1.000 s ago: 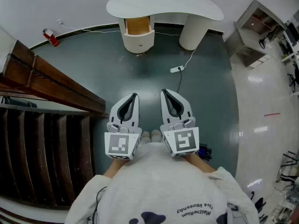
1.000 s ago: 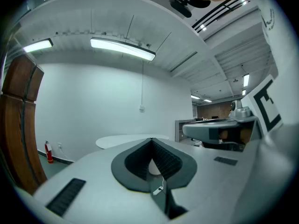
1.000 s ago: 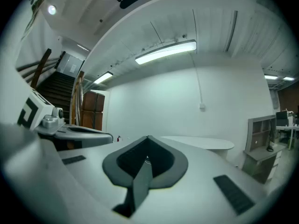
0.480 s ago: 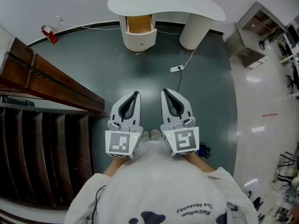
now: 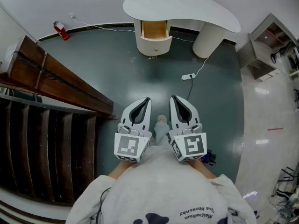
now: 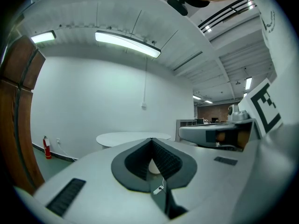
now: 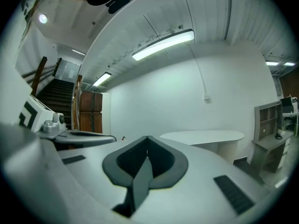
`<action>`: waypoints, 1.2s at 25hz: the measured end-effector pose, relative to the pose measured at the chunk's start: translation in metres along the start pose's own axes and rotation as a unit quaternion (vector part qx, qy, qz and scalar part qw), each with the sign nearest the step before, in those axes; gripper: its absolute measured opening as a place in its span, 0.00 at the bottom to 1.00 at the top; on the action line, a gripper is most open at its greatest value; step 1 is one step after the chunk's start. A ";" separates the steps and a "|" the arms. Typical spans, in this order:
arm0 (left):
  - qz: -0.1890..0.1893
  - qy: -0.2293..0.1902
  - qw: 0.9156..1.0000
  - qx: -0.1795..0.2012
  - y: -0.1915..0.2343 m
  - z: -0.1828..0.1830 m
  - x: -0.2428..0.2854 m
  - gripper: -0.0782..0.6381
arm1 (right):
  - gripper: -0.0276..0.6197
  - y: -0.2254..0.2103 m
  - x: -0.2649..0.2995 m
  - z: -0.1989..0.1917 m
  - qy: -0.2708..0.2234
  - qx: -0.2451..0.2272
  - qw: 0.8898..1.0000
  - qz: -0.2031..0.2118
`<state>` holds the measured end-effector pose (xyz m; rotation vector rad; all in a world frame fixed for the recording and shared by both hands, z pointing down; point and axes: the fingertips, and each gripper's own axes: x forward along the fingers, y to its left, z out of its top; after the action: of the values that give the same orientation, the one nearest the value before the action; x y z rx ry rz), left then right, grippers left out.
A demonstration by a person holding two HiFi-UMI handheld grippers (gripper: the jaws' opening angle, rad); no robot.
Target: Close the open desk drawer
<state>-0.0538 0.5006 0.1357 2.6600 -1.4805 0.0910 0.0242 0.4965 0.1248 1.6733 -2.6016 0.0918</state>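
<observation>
A white kidney-shaped desk point(image 5: 187, 6) stands at the far side of the dark green floor. Its drawer point(image 5: 155, 30) is pulled out of the left pedestal and shows a wooden inside. My left gripper point(image 5: 147, 99) and right gripper point(image 5: 174, 97) are held side by side in front of my body, far short of the desk, pointing towards it. Both are shut with nothing between the jaws. The left gripper view has the left gripper point(image 6: 152, 139) tips meeting in front of the desk point(image 6: 133, 137). In the right gripper view the desk point(image 7: 203, 136) lies right of the right gripper point(image 7: 147, 137).
A white power strip point(image 5: 188, 76) with its cable lies on the floor between me and the desk. A wooden staircase with railing point(image 5: 56, 80) fills the left side. A red fire extinguisher point(image 5: 61, 30) stands by the far wall. A grey shelf unit point(image 5: 273, 45) is at the right. My shoe point(image 5: 161, 120) shows between the grippers.
In the head view the desk has shifted to the right and both grippers sit a little lower and further right. One shoe has stepped forward between them. Both grippers stay shut.
</observation>
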 end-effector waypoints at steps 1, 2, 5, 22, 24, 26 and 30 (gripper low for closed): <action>0.003 -0.004 1.000 0.002 0.006 0.001 0.004 0.12 | 0.07 0.001 0.007 0.001 -0.002 -0.002 1.000 0.004; 0.006 -0.008 1.000 0.005 0.013 0.003 0.009 0.12 | 0.07 0.002 0.016 0.002 -0.005 -0.003 1.000 0.009; 0.015 -0.013 1.000 0.007 0.029 0.008 0.029 0.12 | 0.07 -0.004 0.042 0.007 -0.014 -0.006 1.000 0.022; 0.065 -0.022 0.998 0.015 0.076 0.035 0.163 0.12 | 0.07 -0.095 0.160 0.034 -0.026 -0.025 0.997 0.071; 0.065 -0.016 0.998 0.014 0.080 0.031 0.171 0.12 | 0.07 -0.103 0.166 0.028 -0.018 -0.020 0.997 0.069; 0.065 -0.010 0.998 0.012 0.085 0.027 0.177 0.12 | 0.07 -0.107 0.172 0.023 -0.011 -0.018 0.997 0.068; 0.061 -0.002 0.998 0.008 0.094 0.023 0.190 0.12 | 0.07 -0.112 0.187 0.016 0.000 -0.009 0.998 0.069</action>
<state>-0.0333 0.2880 0.1370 2.5808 -1.6499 0.1071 0.0486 0.2797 0.1249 1.4879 -2.7064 0.0721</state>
